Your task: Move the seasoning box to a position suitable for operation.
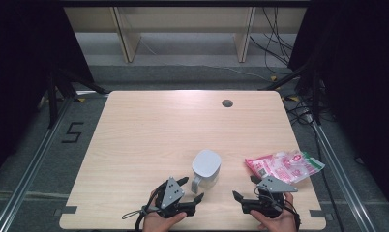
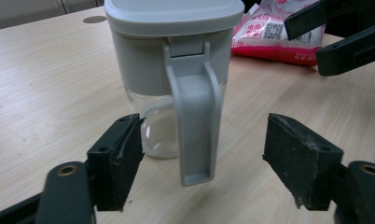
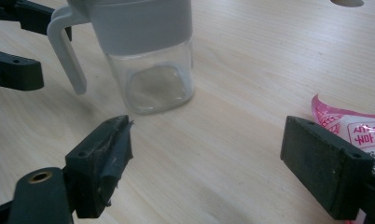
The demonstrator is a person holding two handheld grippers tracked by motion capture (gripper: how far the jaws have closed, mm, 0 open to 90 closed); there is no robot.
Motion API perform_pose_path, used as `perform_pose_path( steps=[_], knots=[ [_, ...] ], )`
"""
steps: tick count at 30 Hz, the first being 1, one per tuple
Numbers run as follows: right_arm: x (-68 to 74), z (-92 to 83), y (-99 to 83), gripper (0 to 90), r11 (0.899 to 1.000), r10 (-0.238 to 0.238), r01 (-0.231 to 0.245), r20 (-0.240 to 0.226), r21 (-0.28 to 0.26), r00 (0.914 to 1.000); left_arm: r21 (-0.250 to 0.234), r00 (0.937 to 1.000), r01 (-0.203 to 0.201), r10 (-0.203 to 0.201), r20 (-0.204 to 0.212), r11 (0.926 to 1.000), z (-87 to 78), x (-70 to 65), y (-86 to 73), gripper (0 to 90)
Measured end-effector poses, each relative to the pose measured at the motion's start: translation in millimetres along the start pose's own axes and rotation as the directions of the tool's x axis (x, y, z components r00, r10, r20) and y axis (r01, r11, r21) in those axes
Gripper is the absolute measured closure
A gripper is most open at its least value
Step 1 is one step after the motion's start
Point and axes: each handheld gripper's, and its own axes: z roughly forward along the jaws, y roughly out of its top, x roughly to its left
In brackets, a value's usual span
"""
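Pale wooden worktop [image 1: 149, 140] lies beneath us. Our left claw [image 2: 202, 161] gapes around the jug's handle [image 2: 195, 126] without touching; the grey-lidded jug [image 1: 205, 169] stands at its one o'clock. Our right claw [image 3: 206, 165] is apart, pink packet [image 1: 284, 166] at two o'clock.

The jug [image 1: 205, 166] stands on the table [image 1: 149, 130]; the packet [image 1: 284, 166] lies to its right, apparently clear of it.

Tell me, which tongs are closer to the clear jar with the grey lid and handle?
Left. The left tongs sit open astride the handle of the clear glass jar with grey lid; the right tongs wait open farther off, beside the pink packet.
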Motion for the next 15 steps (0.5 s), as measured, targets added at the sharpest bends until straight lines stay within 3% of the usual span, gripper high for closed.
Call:
perform_pose_path(
  steps=[6,14,15],
  knots=[
    [3.9,0.3,0.2,17.3,1.0,0.01,-0.01,-0.012,0.008,0.9999,-0.025,0.9984,-0.026,0.025,-0.051,0.9994,0.7,2.6,0.0,44.9],
    [2.9,0.8,-0.1,17.3,1.0,-0.007,0.007,-0.004,0.012,1.0,-0.04,0.9987,-0.048,0.047,-0.023,0.9981,11.7,2.1,-1.8,64.4],
    [2.1,1.5,0.0,17.3,1.0,-0.012,0.012,-0.022,0.011,0.9997,-0.047,0.9986,-0.049,0.048,-0.024,0.9977,13.5,1.4,-2.0,66.9]
  ],
)
